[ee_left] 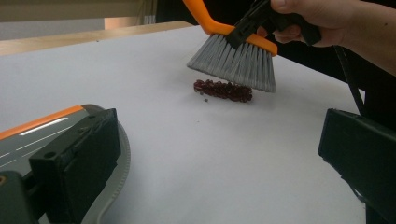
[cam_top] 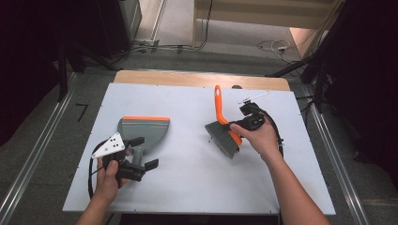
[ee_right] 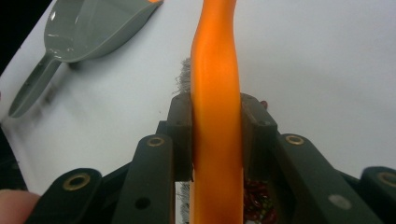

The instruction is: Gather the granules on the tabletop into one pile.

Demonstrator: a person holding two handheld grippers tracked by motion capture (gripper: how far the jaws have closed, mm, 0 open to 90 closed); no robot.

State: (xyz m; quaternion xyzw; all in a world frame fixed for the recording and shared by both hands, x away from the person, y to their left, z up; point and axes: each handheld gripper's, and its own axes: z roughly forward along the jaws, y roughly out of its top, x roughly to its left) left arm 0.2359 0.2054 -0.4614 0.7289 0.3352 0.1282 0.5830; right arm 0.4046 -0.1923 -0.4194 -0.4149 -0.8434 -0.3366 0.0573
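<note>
My right gripper [ee_right: 215,135] clamps its jaws on the orange-handled brush with grey bristles [ee_left: 233,58], above small dark-red beads [ee_left: 223,90]. My left gripper [cam_top: 141,152], jaws wide apart, straddles the grey plastic dustpan with orange lip [cam_top: 145,129].

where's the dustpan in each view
High view: dustpan left of centre, its handle between the open left gripper jaws.
Left gripper view: bottom left, behind the left jaw.
Right gripper view: top left.
Shared landmark: the orange brush, clamped in the right gripper.
</note>
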